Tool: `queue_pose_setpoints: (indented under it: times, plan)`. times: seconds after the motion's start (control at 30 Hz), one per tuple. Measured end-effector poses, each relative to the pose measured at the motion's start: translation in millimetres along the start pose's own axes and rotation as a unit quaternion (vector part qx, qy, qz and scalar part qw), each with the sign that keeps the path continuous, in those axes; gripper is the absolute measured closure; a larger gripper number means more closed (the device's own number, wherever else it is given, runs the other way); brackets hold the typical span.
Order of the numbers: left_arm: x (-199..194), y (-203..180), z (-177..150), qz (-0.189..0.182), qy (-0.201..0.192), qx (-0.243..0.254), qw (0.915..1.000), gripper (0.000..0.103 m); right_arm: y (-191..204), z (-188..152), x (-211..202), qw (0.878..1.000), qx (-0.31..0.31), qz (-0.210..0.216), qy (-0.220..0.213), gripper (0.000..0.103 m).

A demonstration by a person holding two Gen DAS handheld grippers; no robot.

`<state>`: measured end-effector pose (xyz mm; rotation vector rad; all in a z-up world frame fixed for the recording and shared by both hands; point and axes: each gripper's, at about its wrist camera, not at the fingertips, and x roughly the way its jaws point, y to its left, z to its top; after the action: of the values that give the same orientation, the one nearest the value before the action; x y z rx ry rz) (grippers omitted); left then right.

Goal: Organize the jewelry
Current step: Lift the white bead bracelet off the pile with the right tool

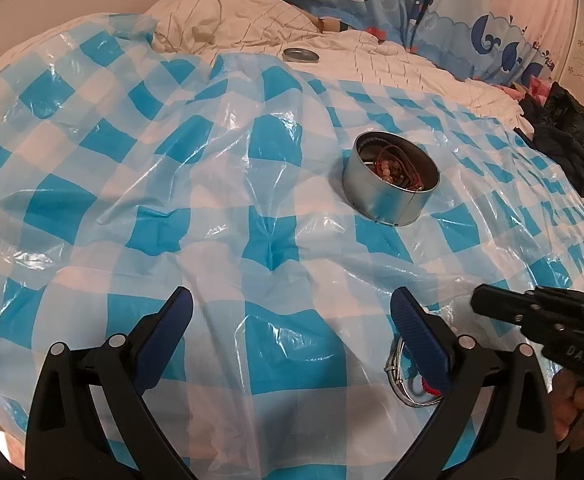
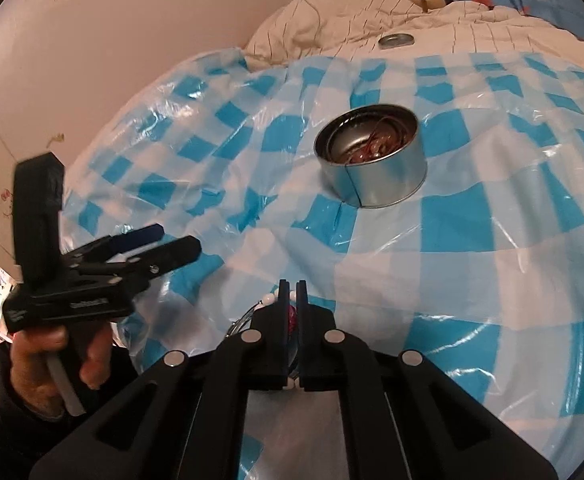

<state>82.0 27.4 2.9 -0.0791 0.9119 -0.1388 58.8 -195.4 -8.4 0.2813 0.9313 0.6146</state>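
Down low over the blue-and-white checked plastic sheet [image 1: 252,184], the left gripper [image 1: 292,328] tilts steeply toward the bed with its jaws spread wide and nothing between them. Beside its right-hand finger lies a little heap of jewelry: a silver bangle [image 1: 397,372] and a red beaded strand [image 1: 427,387], both partly hidden behind that blue pad. Over on the other side, the right gripper [image 2: 290,292] angles down at the same heap, jaws pressed together; white beads [image 2: 267,300] and something pink show at its tips, and whether the pads actually pinch a strand is hard to make out, since the fingers cover it. From the right wrist view, a hand [image 2: 52,356] grips the left tool's handle, its sleeve cut off by the frame edge. Further up the sheet stands the round metal tin [image 1: 389,182], open, with reddish beaded pieces tangled inside. Its lid [image 1: 300,55] rests well apart on the white quilt [image 1: 371,64] beyond.
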Motion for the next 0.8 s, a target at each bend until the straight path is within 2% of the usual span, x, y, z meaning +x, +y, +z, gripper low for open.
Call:
queue_pose_setpoints:
  times: [0.07,0.13,0.17,0.2,0.37,0.47,0.53,0.57,0.6,0.63,0.7,0.8]
  plan:
    - [2,0,0,-0.001,0.002,-0.001,1.0,0.008,-3,1,2,1.0,0.009,-0.003,0.002,0.099]
    - [3,1,-1,-0.001,0.004,-0.004,1.0,0.008,-7,3,14,0.999,0.021,0.012,0.022,0.069]
    - [4,2,-1,-0.002,0.005,-0.006,1.0,0.008,-5,4,21,0.999,0.02,0.013,0.029,0.041]
    - [4,2,-1,-0.002,0.006,-0.007,1.0,0.008,0,6,27,0.999,0.008,0.01,0.034,0.037]
    - [3,4,0,-0.005,0.003,-0.009,0.9999,0.008,1,16,51,0.997,-0.027,0.0,0.072,0.037]
    - [1,4,1,-0.006,0.001,-0.009,0.9999,0.008,-9,15,65,0.993,-0.027,0.031,0.107,0.037]
    - [1,4,1,-0.007,0.0,-0.009,0.9999,0.008,3,14,68,0.99,-0.069,0.029,0.119,0.05]
    - [2,3,1,-0.007,0.0,-0.009,0.9999,0.008,8,14,68,0.988,-0.087,0.024,0.123,0.066]
    - [2,2,1,-0.008,0.001,-0.008,0.9999,0.008,11,15,65,0.988,-0.092,0.024,0.122,0.075]
    - [2,2,1,-0.008,0.001,-0.008,0.9999,0.008,10,15,63,0.989,-0.09,0.022,0.117,0.078]
    - [2,1,1,-0.006,0.001,-0.005,1.0,0.008,3,14,52,0.992,-0.073,0.025,0.101,0.095]
    - [2,2,1,-0.006,0.002,-0.008,0.9999,0.008,-3,12,37,0.995,-0.057,0.02,0.081,0.095]
